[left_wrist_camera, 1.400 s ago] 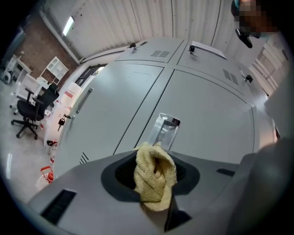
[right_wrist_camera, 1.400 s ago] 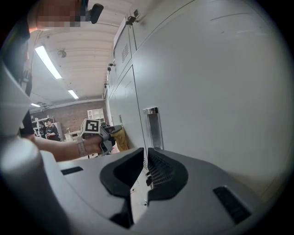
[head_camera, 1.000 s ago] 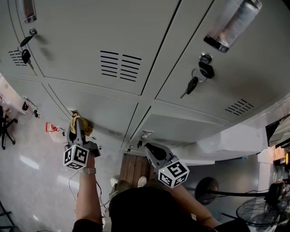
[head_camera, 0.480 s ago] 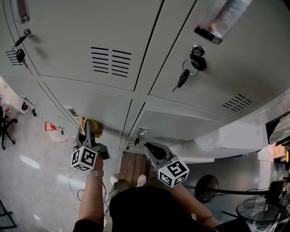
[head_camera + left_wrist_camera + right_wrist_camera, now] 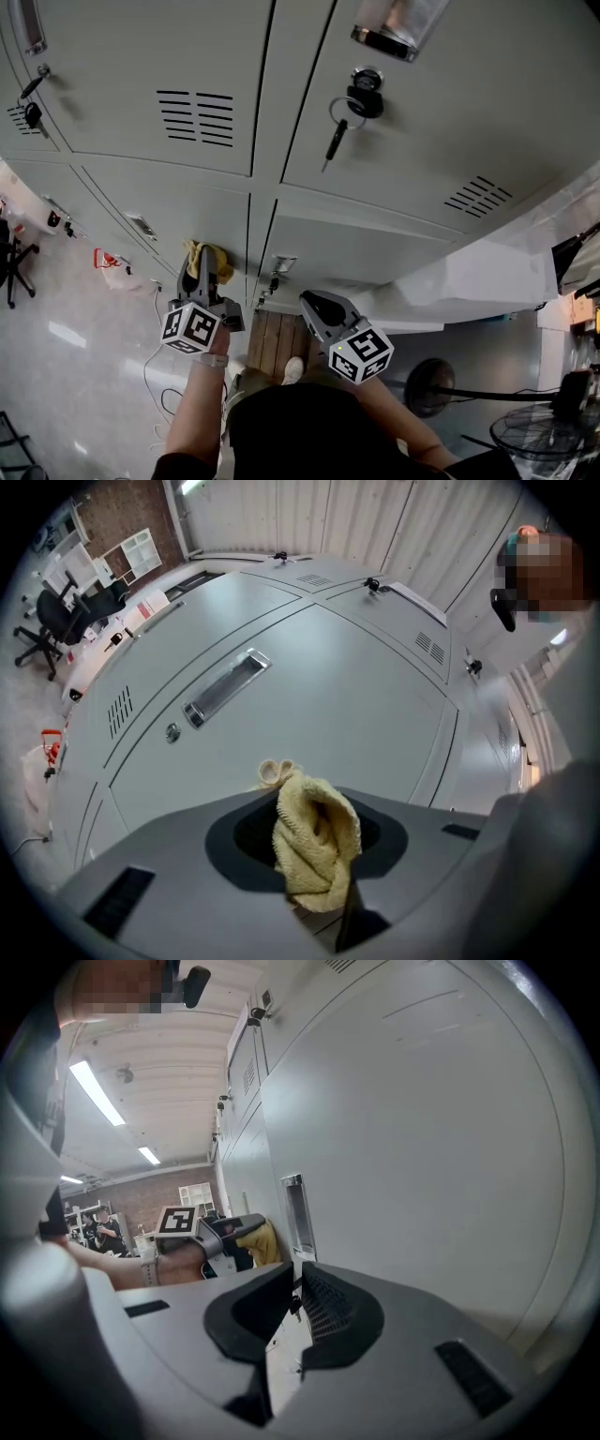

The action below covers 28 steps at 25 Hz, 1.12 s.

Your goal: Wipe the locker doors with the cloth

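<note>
The cloth (image 5: 314,841), yellow and bunched, is clamped in the jaws of the left gripper (image 5: 204,272). It seems to press against a lower locker door (image 5: 178,211) near that door's right edge, below the vented upper door (image 5: 141,75). The right gripper (image 5: 298,1288) hangs just beside it, jaws together on nothing.

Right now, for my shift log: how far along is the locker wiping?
Done: unclear, since no door shows wipe marks. In hand: the left tool grips the yellow cloth at a lower door, while the right tool is shut and empty. Left: I cannot tell which doors remain.
</note>
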{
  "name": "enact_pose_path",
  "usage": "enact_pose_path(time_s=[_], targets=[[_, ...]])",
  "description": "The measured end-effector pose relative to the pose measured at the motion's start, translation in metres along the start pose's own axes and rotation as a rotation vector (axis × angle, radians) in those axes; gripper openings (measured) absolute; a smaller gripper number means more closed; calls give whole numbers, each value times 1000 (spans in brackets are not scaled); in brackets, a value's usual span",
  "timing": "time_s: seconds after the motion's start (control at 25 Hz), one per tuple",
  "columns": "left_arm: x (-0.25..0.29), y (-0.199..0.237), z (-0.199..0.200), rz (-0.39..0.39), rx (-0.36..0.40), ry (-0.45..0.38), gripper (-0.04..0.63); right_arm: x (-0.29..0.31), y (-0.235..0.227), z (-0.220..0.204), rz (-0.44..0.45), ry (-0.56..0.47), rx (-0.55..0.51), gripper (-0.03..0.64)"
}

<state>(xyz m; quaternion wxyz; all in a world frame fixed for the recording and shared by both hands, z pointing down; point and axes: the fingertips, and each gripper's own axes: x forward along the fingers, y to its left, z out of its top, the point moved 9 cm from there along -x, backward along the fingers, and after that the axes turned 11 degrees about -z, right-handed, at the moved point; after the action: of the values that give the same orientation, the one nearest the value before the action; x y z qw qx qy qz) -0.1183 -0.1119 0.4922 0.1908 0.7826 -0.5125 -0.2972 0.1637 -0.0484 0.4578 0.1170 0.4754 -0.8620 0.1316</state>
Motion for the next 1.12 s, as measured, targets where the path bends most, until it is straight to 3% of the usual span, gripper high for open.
enact_pose_path(time_s=[0.48, 1.12], targets=[[7, -34, -36, -71, 2, 77, 109, -25, -15, -7, -20, -3, 9, 38], [-3, 8, -43, -24, -15, 134, 110, -24, -7, -10, -57, 9, 6, 38]])
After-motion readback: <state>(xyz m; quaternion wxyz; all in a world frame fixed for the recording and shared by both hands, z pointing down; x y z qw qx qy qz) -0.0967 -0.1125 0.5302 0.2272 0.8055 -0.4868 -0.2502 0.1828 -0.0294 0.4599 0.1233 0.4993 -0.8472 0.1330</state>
